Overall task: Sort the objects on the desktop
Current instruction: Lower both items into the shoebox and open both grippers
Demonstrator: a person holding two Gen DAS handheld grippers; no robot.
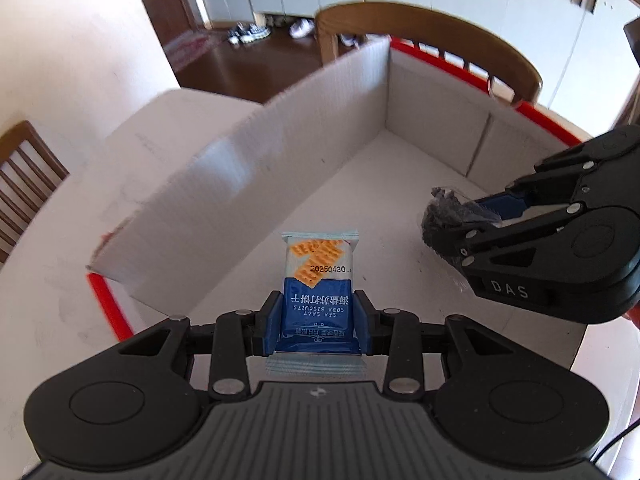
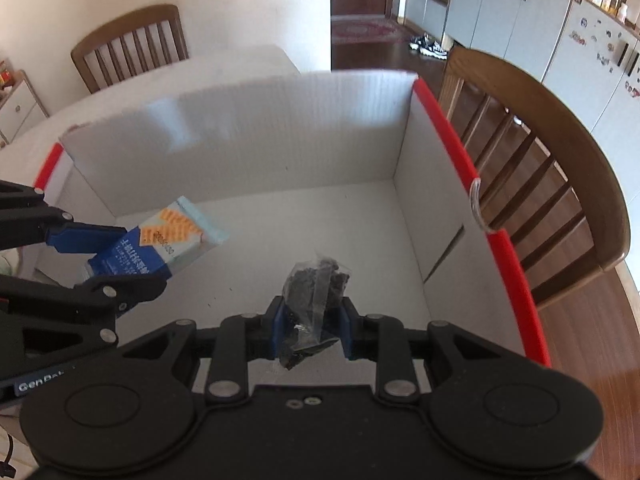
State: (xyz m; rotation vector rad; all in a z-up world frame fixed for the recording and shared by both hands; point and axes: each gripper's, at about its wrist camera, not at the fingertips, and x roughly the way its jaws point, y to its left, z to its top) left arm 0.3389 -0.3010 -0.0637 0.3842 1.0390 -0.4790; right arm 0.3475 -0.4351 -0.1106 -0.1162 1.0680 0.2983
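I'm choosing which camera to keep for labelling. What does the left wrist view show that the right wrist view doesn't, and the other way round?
Only the left wrist view shows the printed front of the soda biscuit packet, with its date stamp, clamped in the left gripper.

Only the right wrist view shows the small clear bag of dark pieces head-on in the right gripper, plus the box's whole far wall.

Both show both grippers, each shut on its item, over the white cardboard box with red edges, and wooden chairs behind.

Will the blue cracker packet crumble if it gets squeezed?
Probably a little: the blue soda cracker packet shows crackers, likely brittle. It juts from the left gripper without drooping, so seems stiff and light. Its glossy wrapper may slip.
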